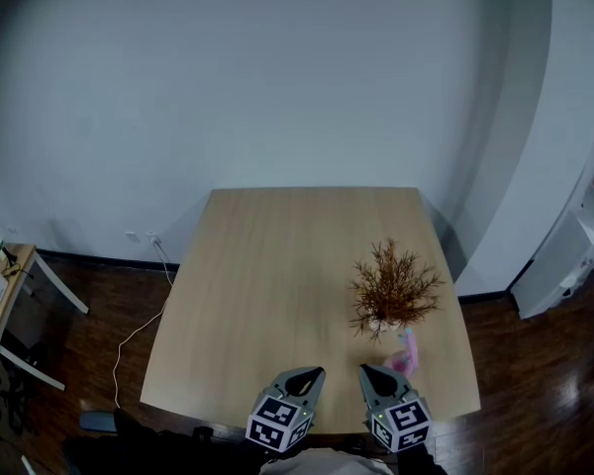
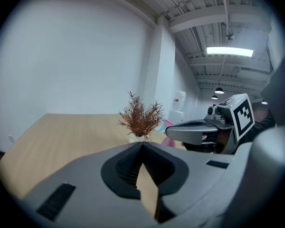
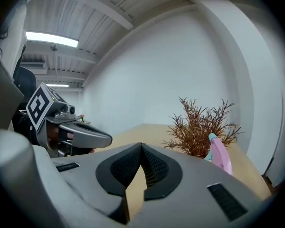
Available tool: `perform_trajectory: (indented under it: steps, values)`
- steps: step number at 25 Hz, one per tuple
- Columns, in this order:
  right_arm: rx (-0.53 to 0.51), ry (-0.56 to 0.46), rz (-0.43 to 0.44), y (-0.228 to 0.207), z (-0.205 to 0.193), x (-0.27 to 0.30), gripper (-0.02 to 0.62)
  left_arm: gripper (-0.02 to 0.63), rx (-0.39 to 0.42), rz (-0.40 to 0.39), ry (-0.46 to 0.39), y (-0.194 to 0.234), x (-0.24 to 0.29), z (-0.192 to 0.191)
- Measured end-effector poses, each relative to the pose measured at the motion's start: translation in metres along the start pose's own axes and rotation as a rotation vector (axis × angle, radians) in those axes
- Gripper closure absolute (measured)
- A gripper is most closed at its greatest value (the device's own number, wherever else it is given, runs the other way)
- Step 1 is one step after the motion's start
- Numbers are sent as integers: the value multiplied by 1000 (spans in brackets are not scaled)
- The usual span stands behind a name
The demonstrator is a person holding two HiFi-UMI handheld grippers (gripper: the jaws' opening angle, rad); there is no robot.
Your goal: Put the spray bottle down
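Note:
The pink spray bottle (image 1: 406, 353) with a teal nozzle stands on the wooden table (image 1: 267, 275), just in front of a small brown potted plant (image 1: 394, 290). In the right gripper view the spray bottle (image 3: 220, 156) rises to the right of the jaws, free of them. My right gripper (image 1: 369, 372) is shut with nothing in it, a little left of the bottle near the table's front edge. My left gripper (image 1: 314, 374) is beside it, also shut and empty. Each gripper sees the other: the right gripper (image 2: 199, 129) and the left gripper (image 3: 80, 134).
The plant (image 3: 199, 129) stands right behind the bottle. The table's front edge lies under both grippers. A second desk (image 1: 0, 295) stands at far left, a cable (image 1: 139, 330) runs over the dark floor, and a white unit (image 1: 574, 245) stands at far right.

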State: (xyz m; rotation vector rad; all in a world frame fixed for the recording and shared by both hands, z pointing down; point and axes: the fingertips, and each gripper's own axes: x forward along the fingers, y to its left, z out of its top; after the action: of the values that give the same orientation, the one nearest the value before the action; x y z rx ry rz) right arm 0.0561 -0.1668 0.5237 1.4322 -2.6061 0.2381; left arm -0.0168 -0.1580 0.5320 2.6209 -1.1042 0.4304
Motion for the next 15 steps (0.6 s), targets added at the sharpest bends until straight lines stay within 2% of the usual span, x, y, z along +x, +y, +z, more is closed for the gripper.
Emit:
perform_trajectory:
  steps: [9,15]
  values:
    - [-6,-6,51,10,6,8,595,600,7,-2,-3,4,-1,3]
    - [-22,-5,50,11,8,9,595,600,11,-1,-1,6,-2,5]
